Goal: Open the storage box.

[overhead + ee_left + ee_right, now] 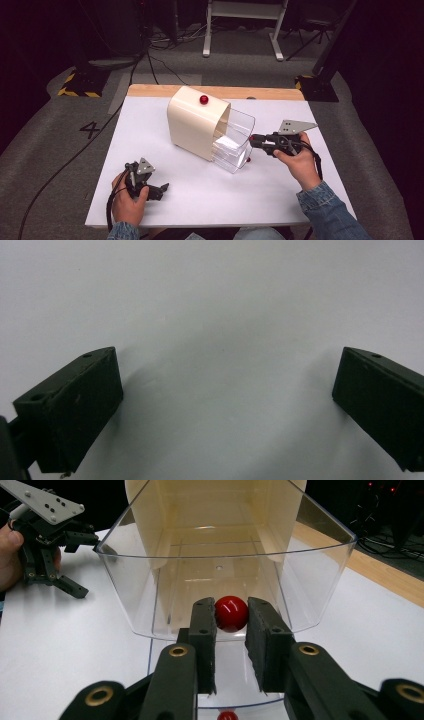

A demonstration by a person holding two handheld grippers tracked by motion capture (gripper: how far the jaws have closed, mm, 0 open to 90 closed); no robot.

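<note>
Red knob [231, 613] sits pinched between the pads of my right gripper [231, 625], the two black jaws pressed in on it from either side. That knob belongs to the upper clear drawer [225, 570], which stands part way out of the cream cabinet [192, 122] toward five o'clock on the table. I hold the knob and not the drawer wall because it is the one part small enough for these jaws, and it lets me pull straight along the drawer's run. Below my jaws, at six o'clock in the right gripper view, a second red knob [228, 715] peeks out; it looks to be on the lower drawer. A third red knob [204, 99] sits on top of the cabinet.

My left gripper [150, 187] rests on the white table [200, 200] at about seven o'clock from the cabinet, well apart from it. Its jaws stand spread wide with bare tabletop between them. I keep it parked there since the pull needs one hand, though I judge it may have to steady the light cabinet if that starts to slide.
</note>
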